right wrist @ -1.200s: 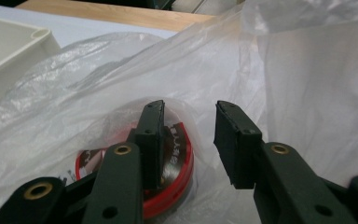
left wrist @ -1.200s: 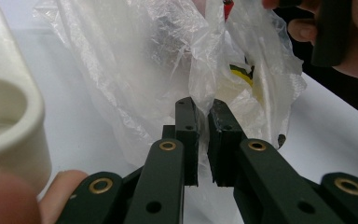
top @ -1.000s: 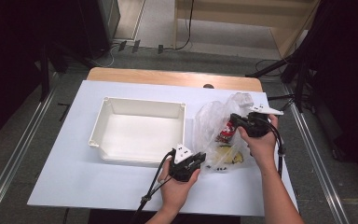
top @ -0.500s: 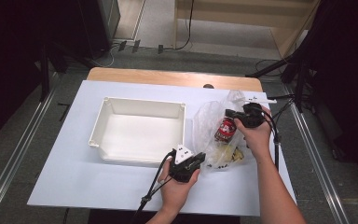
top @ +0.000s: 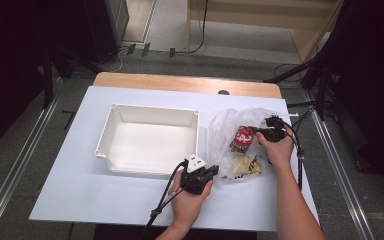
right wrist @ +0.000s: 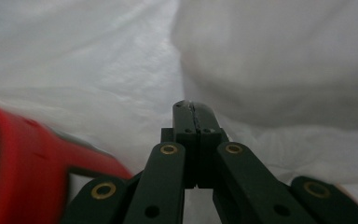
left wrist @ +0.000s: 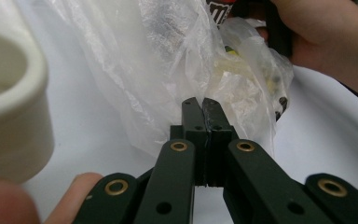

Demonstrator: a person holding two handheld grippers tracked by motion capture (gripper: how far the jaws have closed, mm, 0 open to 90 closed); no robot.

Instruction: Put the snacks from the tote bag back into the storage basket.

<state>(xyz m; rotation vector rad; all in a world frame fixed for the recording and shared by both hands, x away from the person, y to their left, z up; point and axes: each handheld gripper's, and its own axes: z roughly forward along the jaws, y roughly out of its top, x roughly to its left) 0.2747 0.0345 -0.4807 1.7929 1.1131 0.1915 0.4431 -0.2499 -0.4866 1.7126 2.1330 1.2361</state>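
Note:
A clear plastic bag lies on the white table, right of a white tray. Inside it are a red packet and yellowish items. My left gripper rests at the bag's near left edge and points right. In the left gripper view its jaws are shut against the bag's film; whether they pinch it I cannot tell. My right gripper reaches in from the bag's right side beside the red packet. Its jaws are shut, with film all round and the red packet at the left.
The white table board has free room at the left and front. A wooden table edge runs along the back. The tray's rounded corner stands close on the left in the left gripper view. Cables trail from both grippers.
My right hand has come down and to the left, into the bag beside the red packet. The left hand has kept its place at the bag's edge.

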